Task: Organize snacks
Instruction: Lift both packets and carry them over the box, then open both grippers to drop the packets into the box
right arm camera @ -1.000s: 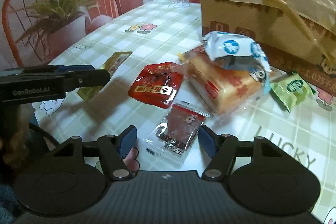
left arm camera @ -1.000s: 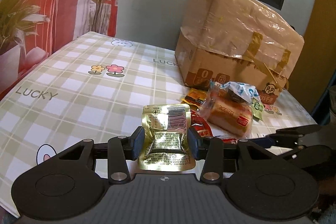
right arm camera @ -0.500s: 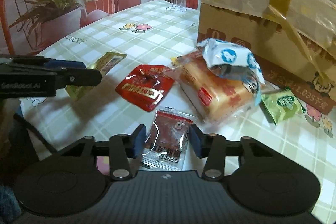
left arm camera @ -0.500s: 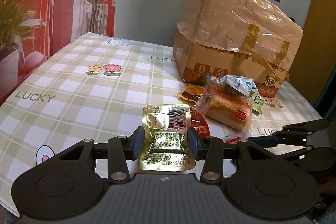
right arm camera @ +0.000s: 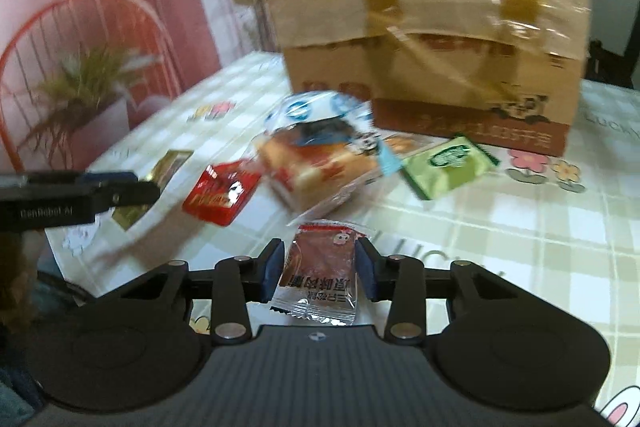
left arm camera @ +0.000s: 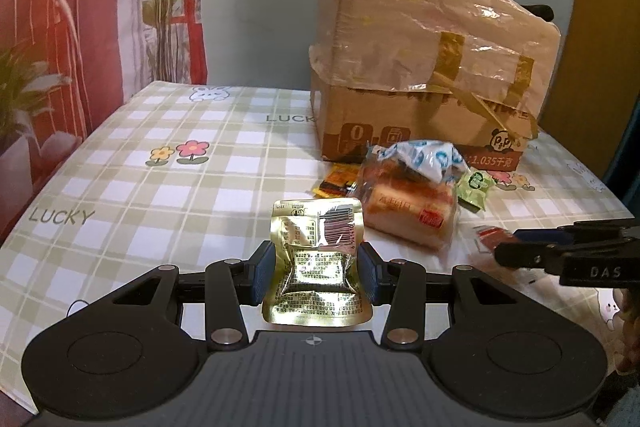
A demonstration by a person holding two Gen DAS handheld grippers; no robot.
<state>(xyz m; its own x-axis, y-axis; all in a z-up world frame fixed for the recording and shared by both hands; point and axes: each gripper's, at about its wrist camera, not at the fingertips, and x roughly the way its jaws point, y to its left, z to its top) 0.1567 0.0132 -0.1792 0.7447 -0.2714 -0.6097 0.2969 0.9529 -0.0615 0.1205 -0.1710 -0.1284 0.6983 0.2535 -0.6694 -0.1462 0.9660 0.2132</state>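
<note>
In the left wrist view my left gripper [left arm camera: 318, 277] is shut on a gold foil snack packet [left arm camera: 320, 247], held above the checked tablecloth [left arm camera: 160, 187]. The right wrist view is blurred. There my right gripper [right arm camera: 319, 275] has a clear packet of dark red jerky [right arm camera: 320, 275] between its jaws, which are still closing, and the pads press its sides. Ahead lies a pile: a bagged bread loaf [right arm camera: 320, 163], a blue-and-white wrapper [left arm camera: 424, 157] on top of it, a green packet [right arm camera: 448, 167], a red packet [right arm camera: 220, 193] and a small orange packet [left arm camera: 336, 181].
A large taped cardboard box [left arm camera: 420, 67] stands at the back right of the table behind the pile. A potted plant [right arm camera: 76, 95] and a red wire chair back stand off the left edge. The other gripper's fingers [left arm camera: 560, 251] reach in from the right.
The right gripper's jaws closed onto the jerky packet and carried it off the cloth, swinging right toward the box. The left gripper kept the gold packet and drew back slightly.
</note>
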